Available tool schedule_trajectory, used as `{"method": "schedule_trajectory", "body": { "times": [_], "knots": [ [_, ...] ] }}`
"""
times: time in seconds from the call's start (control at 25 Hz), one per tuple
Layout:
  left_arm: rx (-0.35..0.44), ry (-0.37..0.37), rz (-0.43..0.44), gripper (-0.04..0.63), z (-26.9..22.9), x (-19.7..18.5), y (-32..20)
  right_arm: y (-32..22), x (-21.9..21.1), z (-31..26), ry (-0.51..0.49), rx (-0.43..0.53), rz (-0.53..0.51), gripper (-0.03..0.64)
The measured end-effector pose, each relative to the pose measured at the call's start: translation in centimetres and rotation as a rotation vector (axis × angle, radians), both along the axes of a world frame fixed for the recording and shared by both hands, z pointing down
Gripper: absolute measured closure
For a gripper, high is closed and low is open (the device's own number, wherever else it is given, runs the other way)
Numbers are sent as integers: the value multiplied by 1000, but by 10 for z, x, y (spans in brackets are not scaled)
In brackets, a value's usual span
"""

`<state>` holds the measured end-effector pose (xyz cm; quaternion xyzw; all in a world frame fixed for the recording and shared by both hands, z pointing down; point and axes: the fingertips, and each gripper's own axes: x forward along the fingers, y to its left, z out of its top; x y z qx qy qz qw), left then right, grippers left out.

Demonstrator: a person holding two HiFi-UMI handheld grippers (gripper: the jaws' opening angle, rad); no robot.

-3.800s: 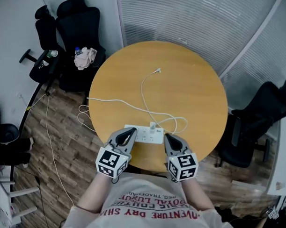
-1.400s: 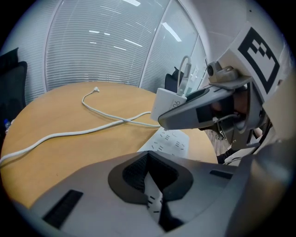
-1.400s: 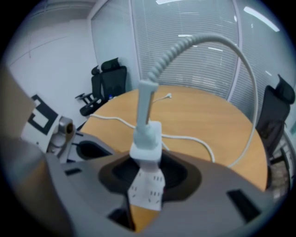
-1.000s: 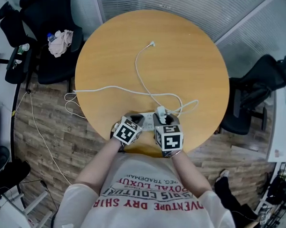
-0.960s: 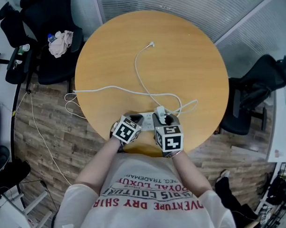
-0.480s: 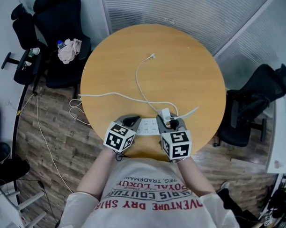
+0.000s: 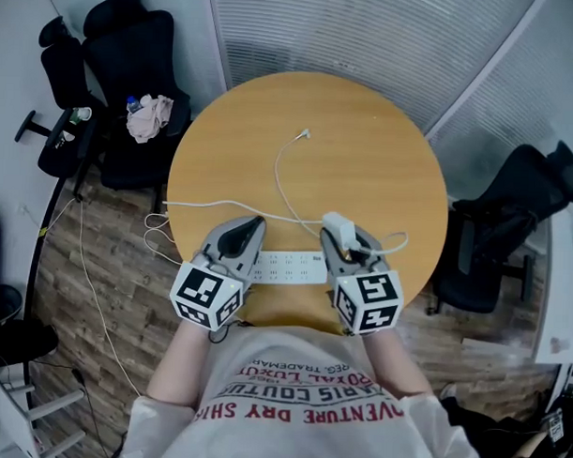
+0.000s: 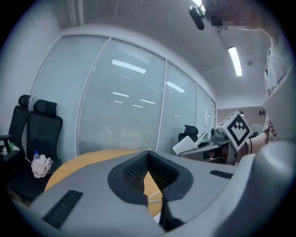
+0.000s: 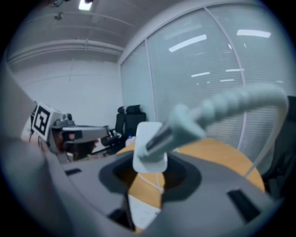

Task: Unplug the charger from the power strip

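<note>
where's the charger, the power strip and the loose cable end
charger (image 7: 335,223): head view, top of its white body.
power strip (image 7: 290,266): head view, middle of its socket face.
loose cable end (image 7: 306,133): head view, the small connector at the tip.

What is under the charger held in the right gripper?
Beneath the charger, clamped in the right gripper, show bare table, a thin white cable and one end of the power strip. The charger's underside and prongs are hidden by its own body.
</note>
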<state>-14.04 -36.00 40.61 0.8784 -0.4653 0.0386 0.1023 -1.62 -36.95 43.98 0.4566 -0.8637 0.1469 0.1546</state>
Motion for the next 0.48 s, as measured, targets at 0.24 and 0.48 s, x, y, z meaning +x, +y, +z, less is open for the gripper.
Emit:
{"method": "schedule_trajectory", "body": {
  "times": [0.24, 0.48],
  "knots": [
    [139, -6, -27, 561, -38, -7, 5, 0, 1, -25, -46, 73, -3, 462],
    [156, -18, 0, 561, -32, 0, 7, -2, -2, -34, -51, 124, -36, 462]
  ]
}}
